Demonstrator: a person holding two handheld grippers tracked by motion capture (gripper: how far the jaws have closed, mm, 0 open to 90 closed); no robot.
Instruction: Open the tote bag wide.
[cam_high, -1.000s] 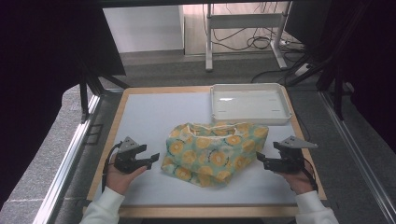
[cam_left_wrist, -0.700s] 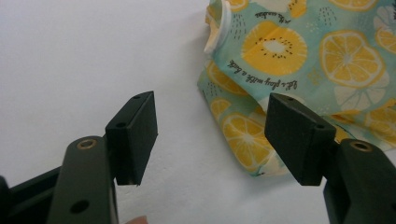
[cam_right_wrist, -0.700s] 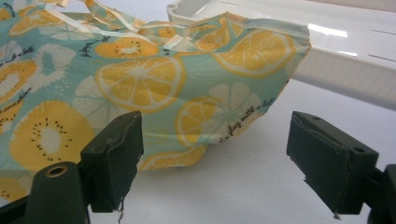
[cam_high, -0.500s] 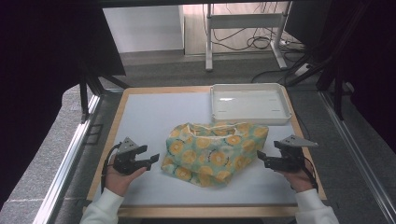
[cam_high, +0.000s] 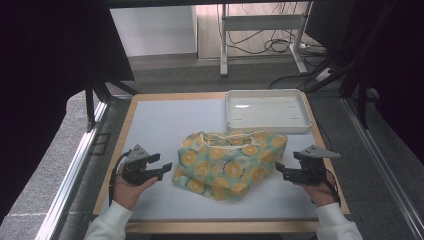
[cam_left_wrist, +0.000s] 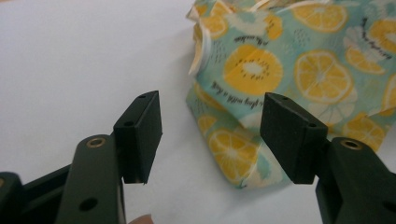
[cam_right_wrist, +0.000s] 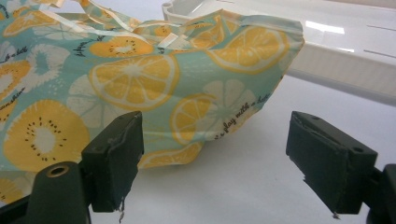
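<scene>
A crumpled cloth bag (cam_high: 230, 160) in teal with a yellow citrus-slice print lies in the middle of the white table mat. My left gripper (cam_high: 164, 169) rests at the bag's left edge and points at it. Its jaws are open and have just been closing a little, with nothing between the pads. In the left gripper view the bag's folded corner (cam_left_wrist: 243, 149) lies just beyond the left gripper (cam_left_wrist: 212, 116). My right gripper (cam_high: 278, 170) is open at the bag's right edge. In the right gripper view the bag (cam_right_wrist: 130, 79) lies just ahead of the right gripper (cam_right_wrist: 215, 140), which holds nothing.
A shallow white tray (cam_high: 265, 129) stands at the back right of the table, just behind the bag, and shows as the tray (cam_right_wrist: 336, 60) in the right gripper view. A wooden border (cam_high: 127, 125) frames the mat. Bare mat lies at the back left.
The left gripper's jaws look slightly narrower than before. Both hands and the bag stay where they were.
</scene>
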